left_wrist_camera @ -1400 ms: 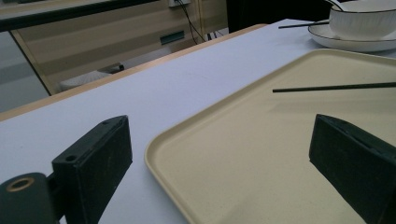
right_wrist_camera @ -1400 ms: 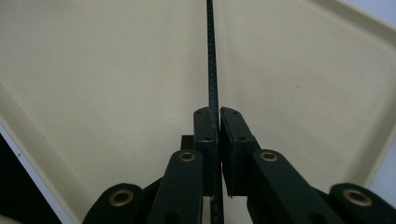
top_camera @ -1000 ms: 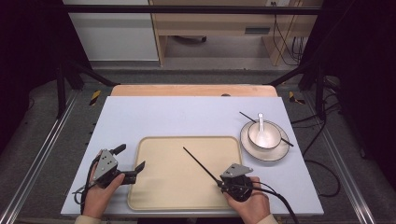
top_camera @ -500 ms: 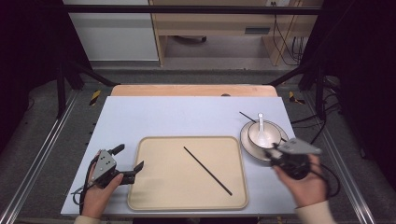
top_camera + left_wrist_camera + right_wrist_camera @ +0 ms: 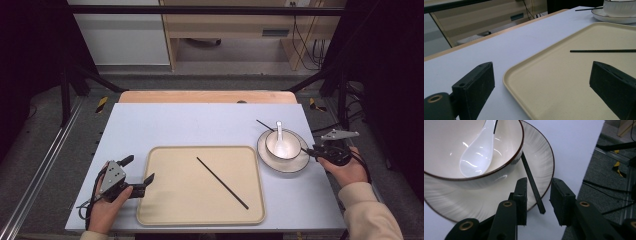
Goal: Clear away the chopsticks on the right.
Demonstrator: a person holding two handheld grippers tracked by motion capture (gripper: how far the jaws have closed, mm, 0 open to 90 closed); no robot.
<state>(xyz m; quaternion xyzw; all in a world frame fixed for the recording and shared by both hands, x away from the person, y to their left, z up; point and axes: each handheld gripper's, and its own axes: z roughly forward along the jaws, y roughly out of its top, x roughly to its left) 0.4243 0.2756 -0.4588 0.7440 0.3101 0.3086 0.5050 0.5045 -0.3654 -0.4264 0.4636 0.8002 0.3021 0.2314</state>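
A cream tray (image 5: 150, 210) lies at the table's front with one black chopstick (image 5: 222, 183) slanting across it. At the right, a white bowl (image 5: 272, 141) with a white spoon (image 5: 279, 137) stands on a plate (image 5: 285, 164). A second black chopstick (image 5: 530, 180) rests across the plate beside the bowl. My right gripper (image 5: 539, 182) is at the plate's right rim, and its jaws have just been closing. That chopstick's near end sits between them with a gap on both sides. My left gripper (image 5: 138, 169) is open, straddling the tray's left rim (image 5: 509, 75).
The pale blue table top (image 5: 200, 125) ends at a wooden strip (image 5: 207, 96) at the back. Metal rails and cables run along the floor on the right (image 5: 614, 187). A wooden shelf unit (image 5: 230, 30) stands behind the table.
My right gripper left the chopstick lying on the tray and travelled right and away from the tray's front corner to the plate's right rim. The left gripper stayed put.
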